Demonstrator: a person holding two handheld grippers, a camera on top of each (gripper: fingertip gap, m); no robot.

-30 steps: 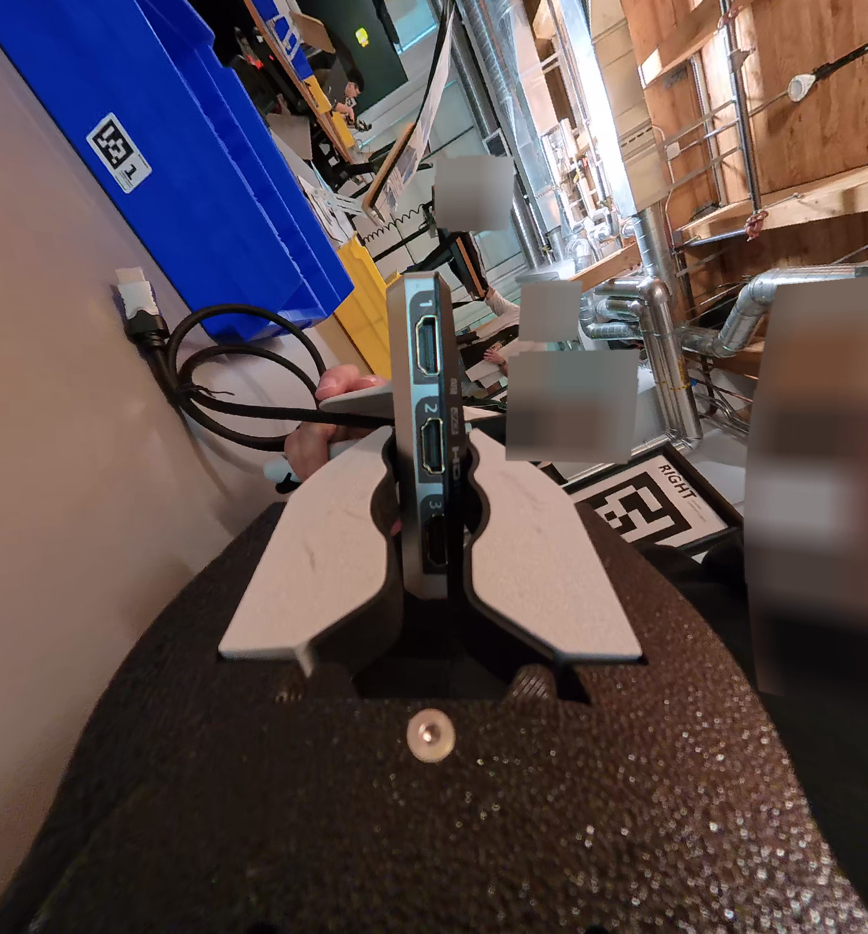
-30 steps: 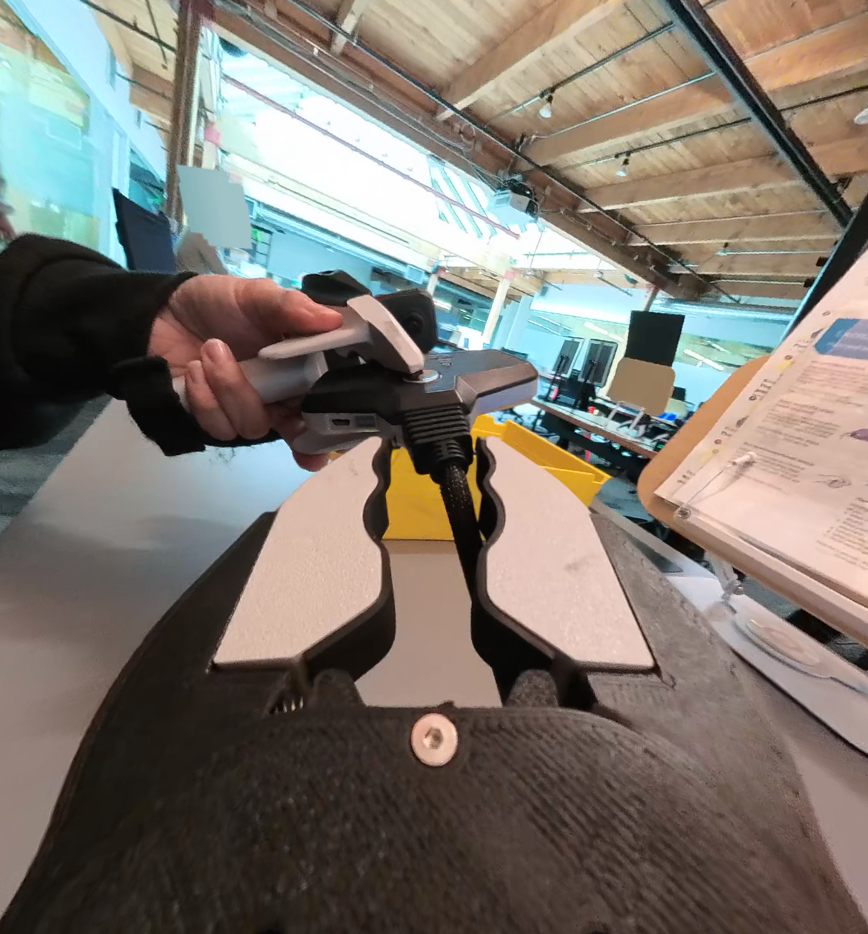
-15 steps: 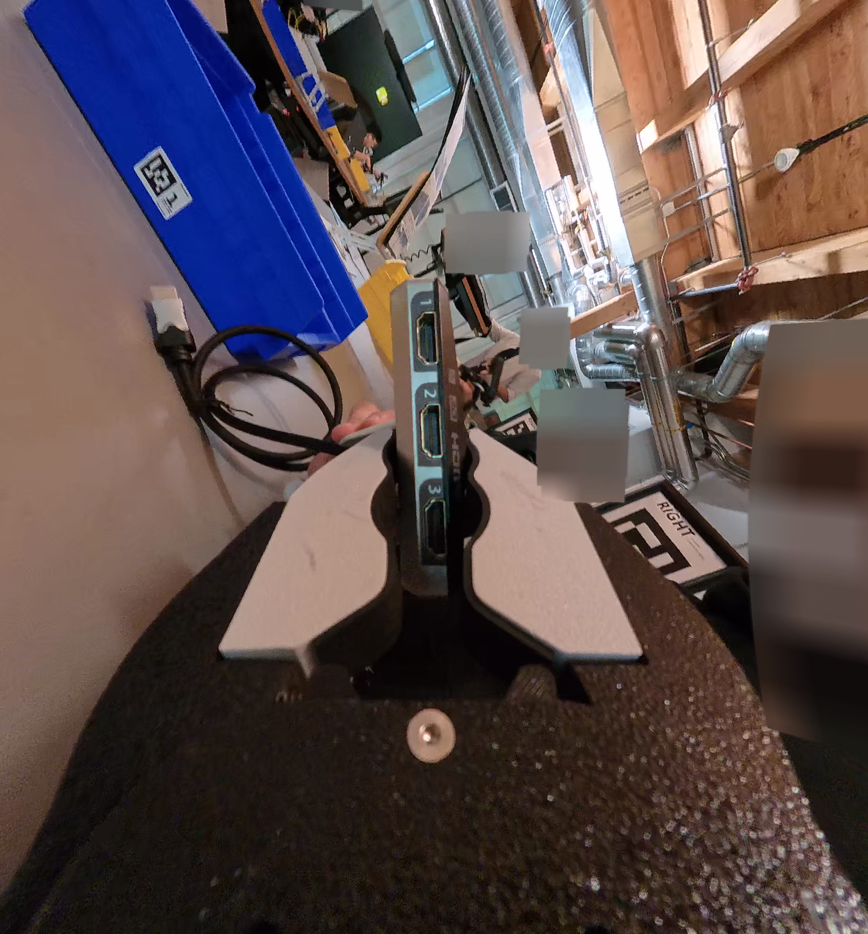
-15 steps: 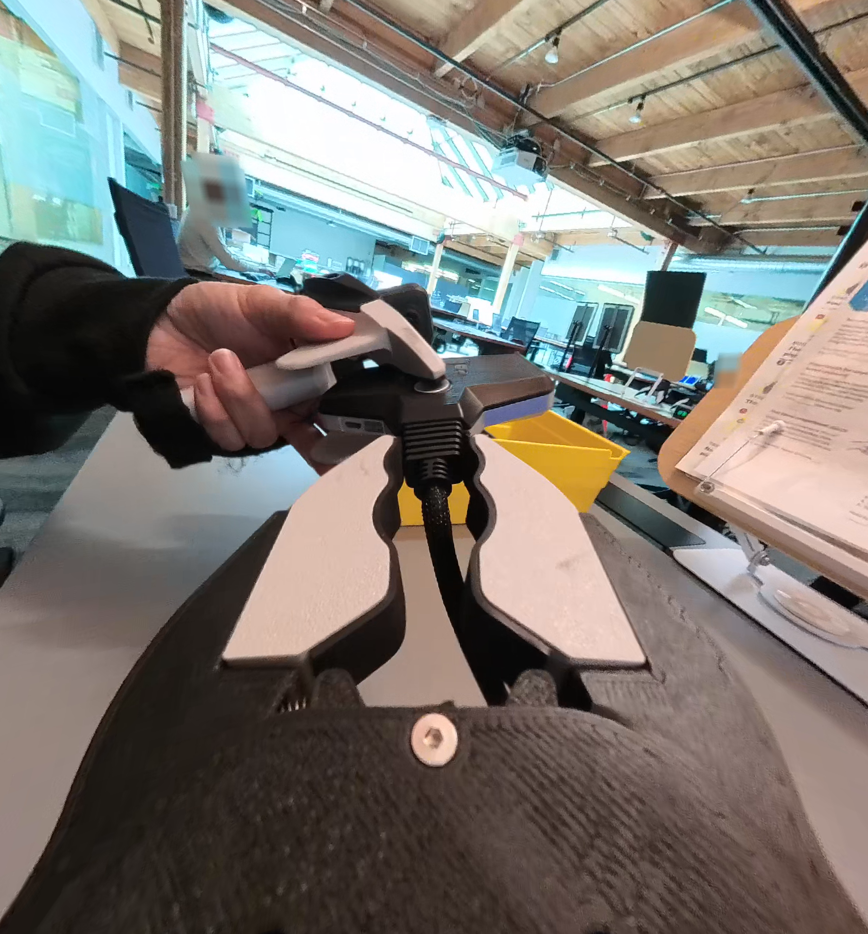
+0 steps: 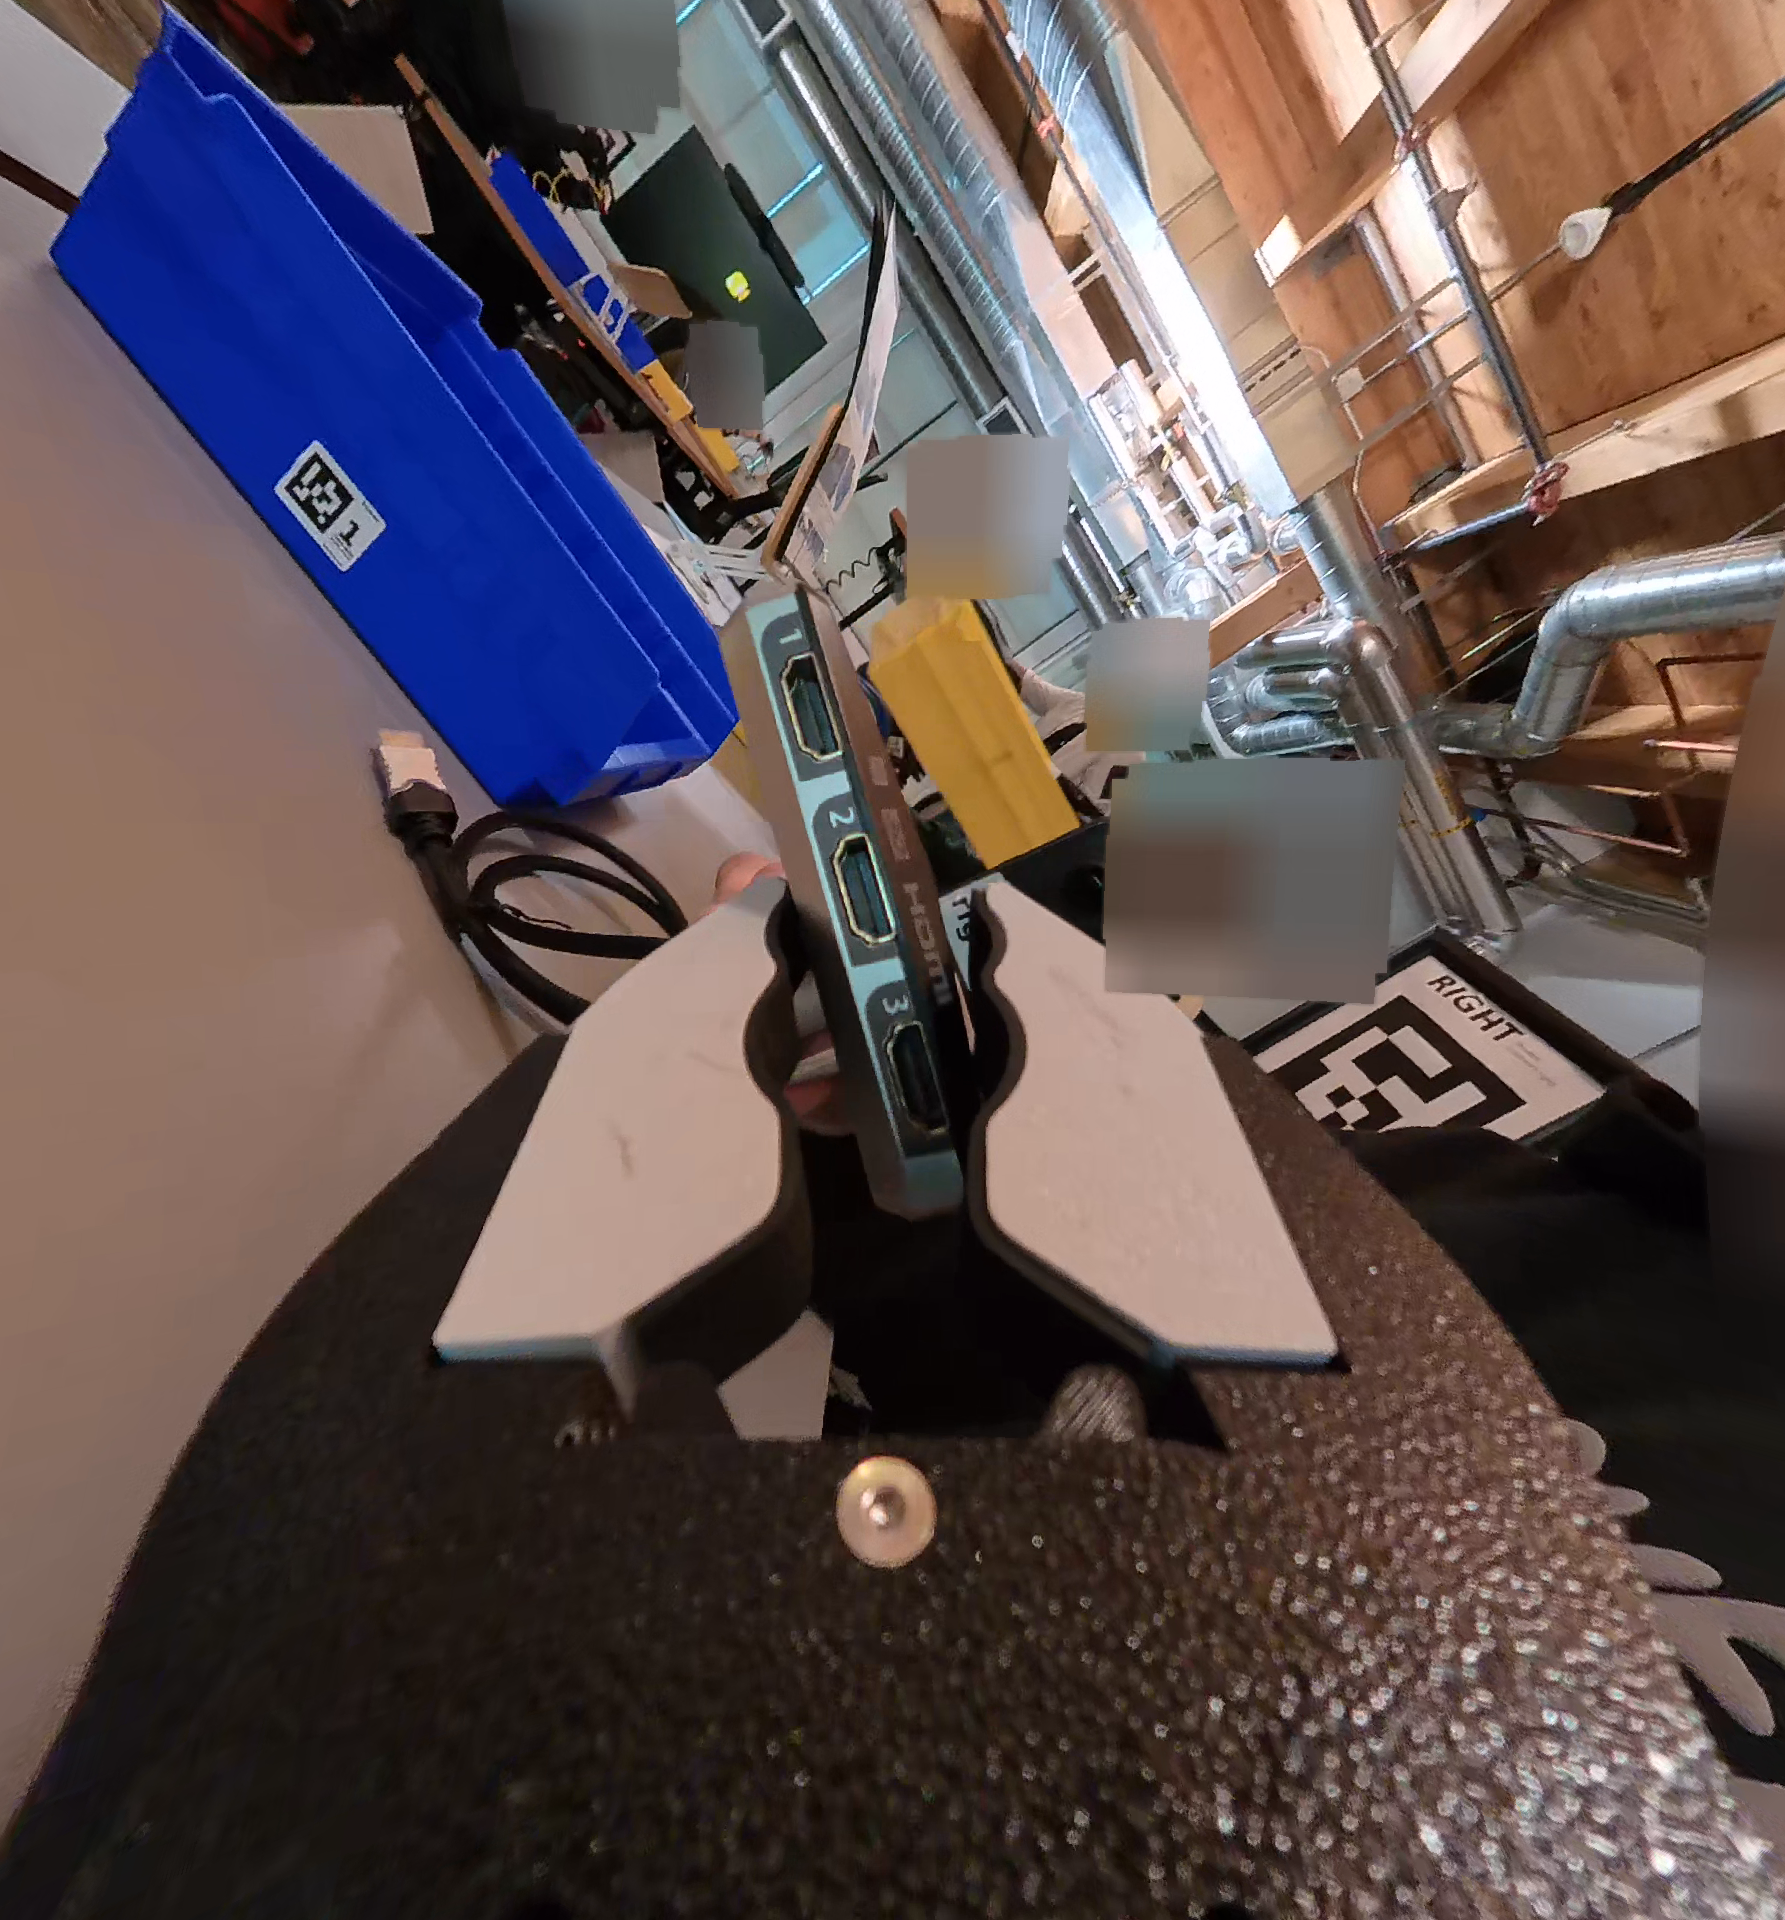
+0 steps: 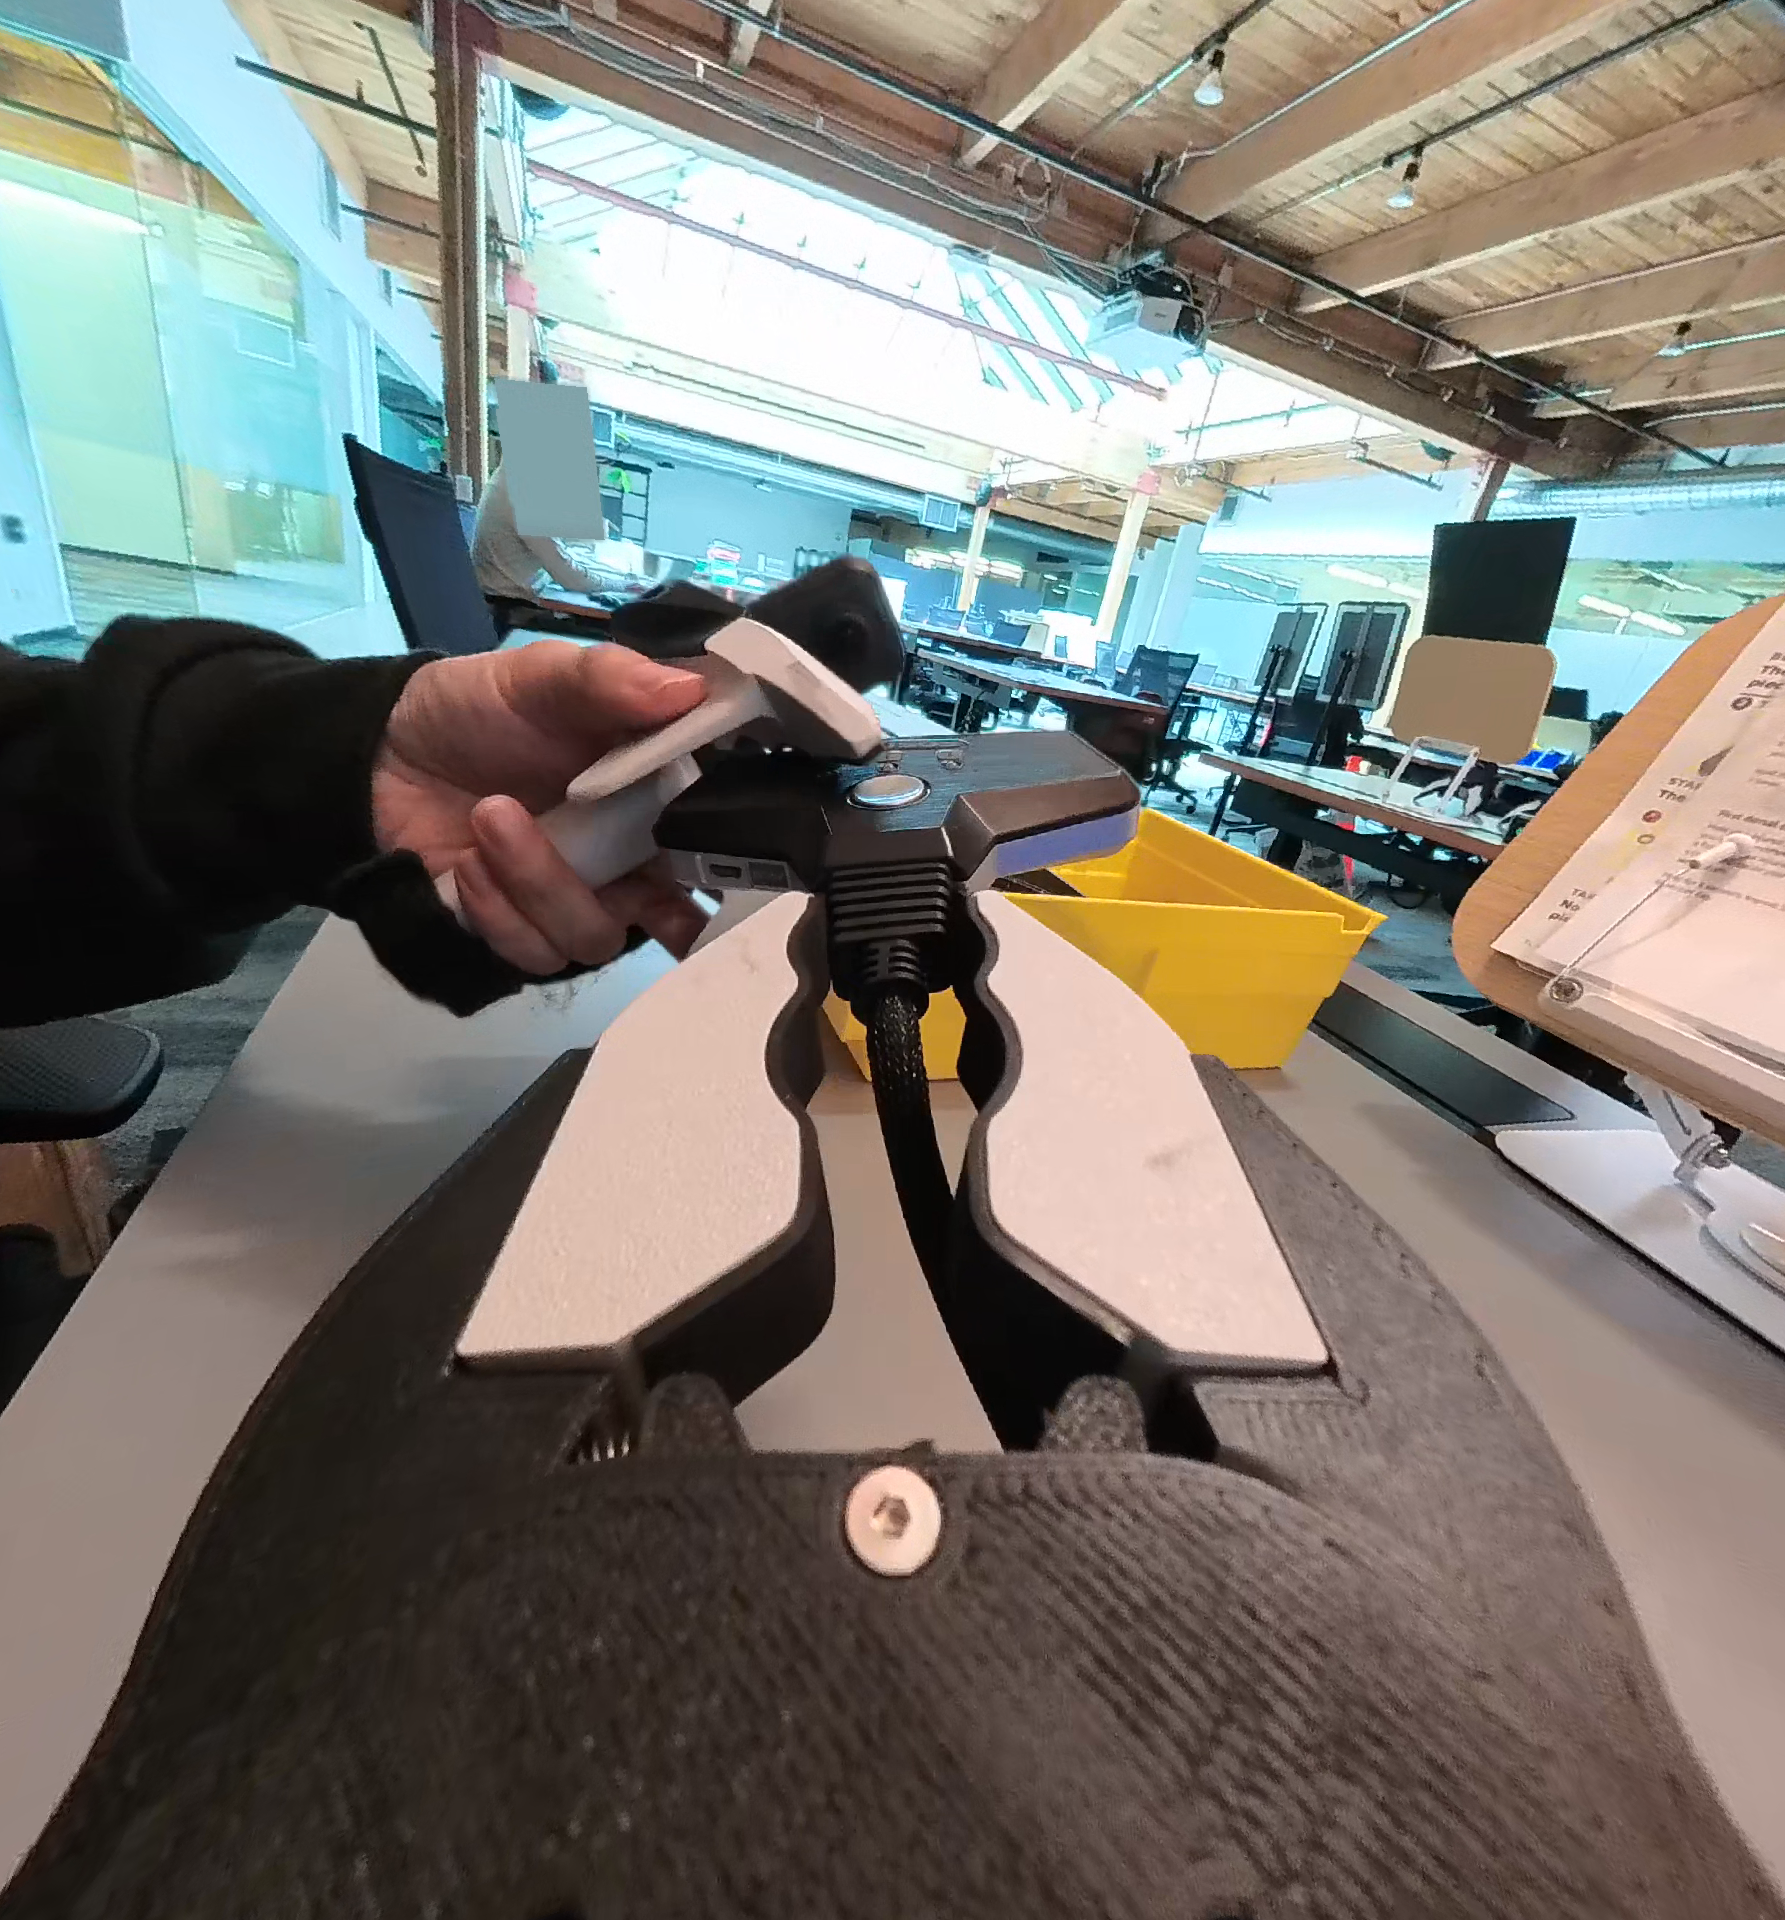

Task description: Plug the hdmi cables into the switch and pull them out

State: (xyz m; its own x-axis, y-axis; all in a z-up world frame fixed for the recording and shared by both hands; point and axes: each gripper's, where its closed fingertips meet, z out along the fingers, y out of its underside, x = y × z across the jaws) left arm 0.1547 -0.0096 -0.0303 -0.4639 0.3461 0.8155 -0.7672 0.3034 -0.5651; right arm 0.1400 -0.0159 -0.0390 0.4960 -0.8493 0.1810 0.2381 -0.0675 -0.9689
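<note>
My left gripper is shut on the dark HDMI switch and holds it off the table. The switch's edge with three empty ports faces the camera and leans a little to the left. In the right wrist view the switch lies flat between the left gripper's white fingers. My right gripper is shut on the black ribbed plug of a braided HDMI cable. The plug sits against the switch's near side. A second black cable lies coiled on the table, its plug free.
A blue bin stands on the grey table behind the coiled cable. A yellow bin stands beyond the switch. A tilted document stand is at the right. A person's hand in a black sleeve holds the left gripper.
The switch now leans in the left gripper, with a small gap at the left finger. Both grippers have shifted together. The plug stays against the switch.
</note>
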